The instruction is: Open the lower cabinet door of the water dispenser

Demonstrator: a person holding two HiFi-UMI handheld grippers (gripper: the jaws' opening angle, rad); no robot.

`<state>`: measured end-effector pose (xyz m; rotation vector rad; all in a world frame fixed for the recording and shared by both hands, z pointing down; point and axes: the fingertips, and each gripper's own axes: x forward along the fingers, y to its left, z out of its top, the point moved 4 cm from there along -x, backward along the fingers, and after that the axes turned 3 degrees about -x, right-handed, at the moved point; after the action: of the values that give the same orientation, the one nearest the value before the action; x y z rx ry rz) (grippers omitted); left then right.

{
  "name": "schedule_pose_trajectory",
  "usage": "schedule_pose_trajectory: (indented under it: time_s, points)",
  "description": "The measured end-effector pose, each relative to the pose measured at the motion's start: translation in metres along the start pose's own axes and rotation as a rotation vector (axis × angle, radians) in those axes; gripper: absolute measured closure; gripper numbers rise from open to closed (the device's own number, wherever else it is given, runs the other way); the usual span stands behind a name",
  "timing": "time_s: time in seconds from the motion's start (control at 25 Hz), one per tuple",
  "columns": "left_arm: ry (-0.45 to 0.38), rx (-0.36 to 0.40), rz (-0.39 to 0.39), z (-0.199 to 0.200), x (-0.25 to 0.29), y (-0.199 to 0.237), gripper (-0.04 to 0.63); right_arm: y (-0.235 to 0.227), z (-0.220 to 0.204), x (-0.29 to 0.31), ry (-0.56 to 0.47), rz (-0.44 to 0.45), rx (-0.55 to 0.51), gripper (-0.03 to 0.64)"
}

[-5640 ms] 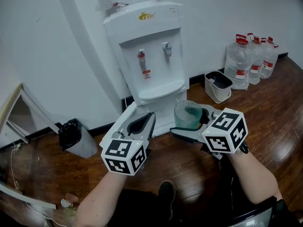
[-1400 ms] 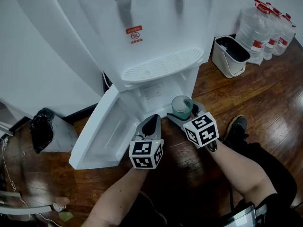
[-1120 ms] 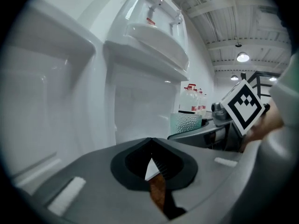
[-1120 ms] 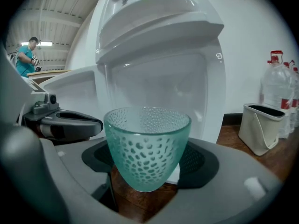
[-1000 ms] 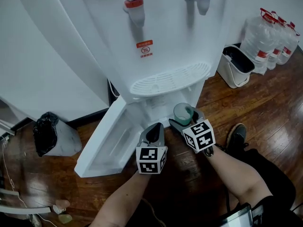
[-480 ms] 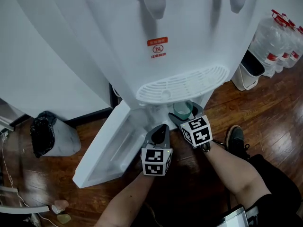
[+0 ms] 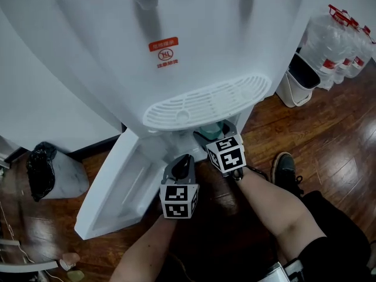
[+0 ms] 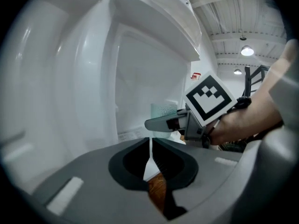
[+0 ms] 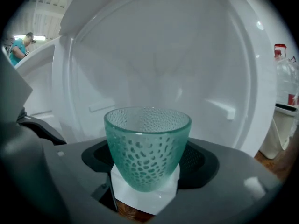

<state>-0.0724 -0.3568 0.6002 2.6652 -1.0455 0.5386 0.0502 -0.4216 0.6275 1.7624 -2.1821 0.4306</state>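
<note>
We judge the cabinet door (image 7: 111, 187), lower left, light stiff plastic, best hooked at its free edge; our left gripper (image 7: 185, 160) is closed and empty, our right gripper (image 7: 211, 134) clamps a glass cup (image 9: 147, 146).

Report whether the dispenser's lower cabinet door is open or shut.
Open: the lower cabinet door stands swung out leftward, its inner side showing.

One water dispenser (image 7: 205, 51), one green glass cup (image 9: 147, 146), two grippers (image 7: 183, 159) (image 7: 210, 136), three water jugs (image 7: 329, 40), two bins (image 7: 295, 86) (image 7: 44, 172)

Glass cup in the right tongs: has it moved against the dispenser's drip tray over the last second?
Yes. The glass cup has gone inward, from clear of the drip tray's front edge to partly beneath it.
</note>
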Motion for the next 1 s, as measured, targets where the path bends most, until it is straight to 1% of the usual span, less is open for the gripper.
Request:
schedule_pose_trajectory:
  time_s: [0.08,0.2,0.32,0.44,0.56,0.64,0.84,1.0]
  points:
    - [-0.002,0.005,-0.007,-0.003,0.003,-0.004,0.595,-0.003,0.0,0.003,-0.005,-0.007,0.014,0.239]
    - [0.014,-0.008,-0.015,-0.009,0.002,-0.004,0.595,-0.002,-0.002,0.01,-0.004,-0.003,0.042,0.239]
    - [0.012,0.01,-0.016,-0.01,0.003,-0.005,0.595,-0.005,-0.003,0.019,0.01,-0.005,0.007,0.239]
    - [0.01,-0.018,-0.015,-0.012,0.003,-0.004,0.595,-0.011,-0.005,0.028,0.019,-0.025,-0.001,0.239]
    - [0.017,-0.011,0.006,-0.02,-0.001,0.002,0.595,-0.013,-0.004,0.039,0.011,-0.041,0.003,0.239]
    - [0.03,-0.021,0.014,-0.026,-0.003,0.006,0.595,-0.012,-0.005,0.046,0.018,-0.046,-0.011,0.239]
    - [0.034,-0.031,0.015,-0.033,-0.003,0.01,0.595,-0.014,-0.012,0.059,0.035,-0.049,-0.013,0.241]
    - [0.029,-0.088,-0.002,-0.032,-0.001,0.003,0.595,-0.016,-0.014,0.065,0.052,-0.056,-0.03,0.242]
